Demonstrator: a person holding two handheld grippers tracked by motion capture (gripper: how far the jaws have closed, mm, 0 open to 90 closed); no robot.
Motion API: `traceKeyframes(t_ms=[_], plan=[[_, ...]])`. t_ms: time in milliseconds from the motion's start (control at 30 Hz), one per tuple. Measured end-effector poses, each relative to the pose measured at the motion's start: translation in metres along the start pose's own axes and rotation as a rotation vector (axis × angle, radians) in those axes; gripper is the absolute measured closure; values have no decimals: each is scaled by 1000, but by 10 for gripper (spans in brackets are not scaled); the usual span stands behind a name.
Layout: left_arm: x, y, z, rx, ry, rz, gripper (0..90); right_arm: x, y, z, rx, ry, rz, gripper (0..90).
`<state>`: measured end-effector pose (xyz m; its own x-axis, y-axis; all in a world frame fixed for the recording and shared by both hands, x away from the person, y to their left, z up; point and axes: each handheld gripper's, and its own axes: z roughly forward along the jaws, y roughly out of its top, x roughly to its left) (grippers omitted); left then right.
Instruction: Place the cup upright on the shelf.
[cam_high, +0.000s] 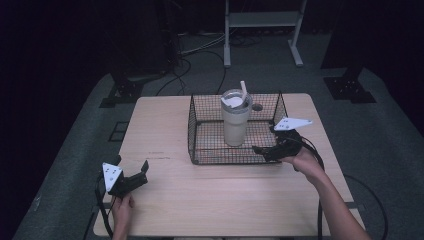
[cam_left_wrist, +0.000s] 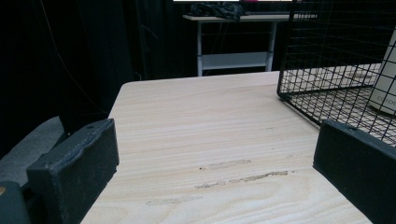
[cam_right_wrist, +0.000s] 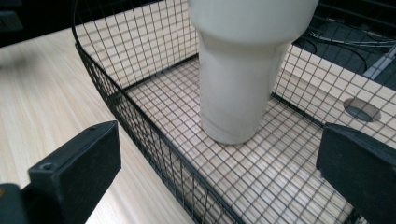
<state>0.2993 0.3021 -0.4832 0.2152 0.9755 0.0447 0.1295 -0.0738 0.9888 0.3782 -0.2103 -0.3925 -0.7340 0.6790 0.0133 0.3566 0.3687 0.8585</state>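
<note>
Cream plastic tumbler (cam_high: 235, 122) with lid and white straw stands upright inside the black wire mesh basket (cam_high: 200, 145) on the pale wooden table (cam_high: 210, 195). My right gripper (cam_high: 263, 150) hovers over the basket's near right corner, jaws wide apart, empty. I judge I'm at the approach; next I must reach in and close around the tumbler's body. My left gripper (cam_high: 139, 172) rests spread open on the table. Faint lettering on the tumbler is unreadable.

Tumbler (cam_right_wrist: 243, 70) top cut off; basket (cam_left_wrist: 327, 70) right part cropped.
</note>
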Motion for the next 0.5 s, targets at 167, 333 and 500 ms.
traceKeyframes(t_ms=[167, 333, 500], plan=[[0, 0, 0, 4, -2, 4, 0, 5, -7, -6, 0, 7, -5, 0], [0, 0, 0, 3, -4, 4, 0, 8, -13, -10, 2, 8, -9, 0], [0, 0, 0, 2, -4, 0, 0, 10, -16, -16, 0, 13, -3, 0]])
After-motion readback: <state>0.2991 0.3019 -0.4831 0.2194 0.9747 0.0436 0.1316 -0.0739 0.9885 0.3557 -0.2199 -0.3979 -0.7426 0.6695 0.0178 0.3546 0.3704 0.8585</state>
